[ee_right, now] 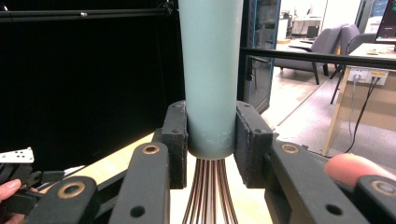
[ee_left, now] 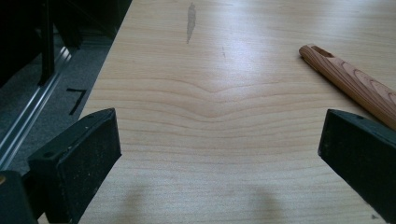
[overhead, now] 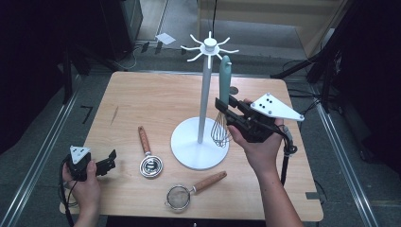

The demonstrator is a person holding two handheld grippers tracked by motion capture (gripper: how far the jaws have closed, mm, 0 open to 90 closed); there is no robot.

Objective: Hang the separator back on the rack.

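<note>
While the right gripper [overhead: 226,109] pinched the whisk [overhead: 223,94] upright at frame centre, apparently unhung from the rack [overhead: 204,94], the left gripper [overhead: 109,161] sat spread, two utensils still on the table [overhead: 151,99].

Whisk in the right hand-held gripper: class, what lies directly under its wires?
Under the whisk, held upright by the right hand-held gripper, sits the white round base of the stand. Whether the wires touch it cannot be told; they cover that spot.
</note>
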